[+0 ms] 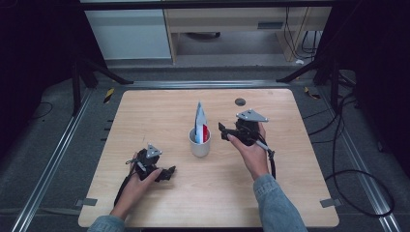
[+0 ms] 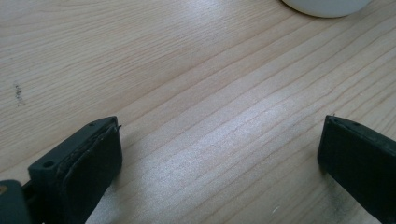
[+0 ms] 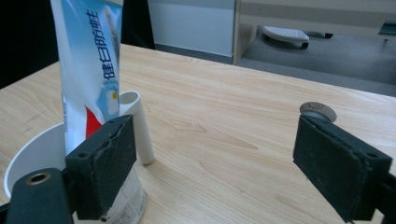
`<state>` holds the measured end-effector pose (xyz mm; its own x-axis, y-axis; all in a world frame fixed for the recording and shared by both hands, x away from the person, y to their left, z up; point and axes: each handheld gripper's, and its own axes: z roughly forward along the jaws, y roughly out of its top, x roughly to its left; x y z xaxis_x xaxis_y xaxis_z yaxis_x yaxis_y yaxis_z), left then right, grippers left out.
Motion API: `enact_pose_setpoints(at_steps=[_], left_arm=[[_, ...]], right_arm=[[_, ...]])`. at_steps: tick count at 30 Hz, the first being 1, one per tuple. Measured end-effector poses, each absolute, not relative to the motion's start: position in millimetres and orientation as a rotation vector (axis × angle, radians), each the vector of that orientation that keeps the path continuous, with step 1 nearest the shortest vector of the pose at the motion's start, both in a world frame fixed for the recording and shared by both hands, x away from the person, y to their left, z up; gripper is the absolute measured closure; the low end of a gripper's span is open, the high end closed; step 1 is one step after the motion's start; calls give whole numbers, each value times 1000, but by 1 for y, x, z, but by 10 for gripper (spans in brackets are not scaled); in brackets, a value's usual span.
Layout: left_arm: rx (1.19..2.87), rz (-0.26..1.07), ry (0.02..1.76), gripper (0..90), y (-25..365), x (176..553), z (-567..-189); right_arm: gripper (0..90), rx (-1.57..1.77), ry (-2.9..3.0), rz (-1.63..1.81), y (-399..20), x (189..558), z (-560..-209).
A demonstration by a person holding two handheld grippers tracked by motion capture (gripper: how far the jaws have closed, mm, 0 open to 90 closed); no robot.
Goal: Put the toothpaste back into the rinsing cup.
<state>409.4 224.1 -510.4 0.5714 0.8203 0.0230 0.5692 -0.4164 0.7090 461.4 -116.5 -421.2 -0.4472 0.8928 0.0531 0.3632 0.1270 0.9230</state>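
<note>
White cup: mid-table, upright, holding a toothpaste tube.
Tube: stands on end in the cup, leaning a little.
Right gripper: just beside the cup's right, jaws spread, nothing between them.
Left gripper: low on the table, near-left of the cup, jaws spread wide, nothing held.

Only obstacle mid-table is the white cup with the toothpaste tube sticking up out of it, tight beside the right gripper; a small dark disc sits near the far edge, bare wood all round for passing.
</note>
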Motion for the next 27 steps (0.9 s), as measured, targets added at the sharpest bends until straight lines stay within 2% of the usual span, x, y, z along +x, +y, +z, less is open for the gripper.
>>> enact_pose_setpoints(at_steps=[10, 27], left_arm=[[2139, 487, 1104, 0, 224, 409, -511], [2138, 487, 1104, 0, 224, 409, -511]], right_arm=[[93, 1225, 1896, 1264, -131, 460, -420], [84, 1239, 1911, 1127, -169, 456, -420]])
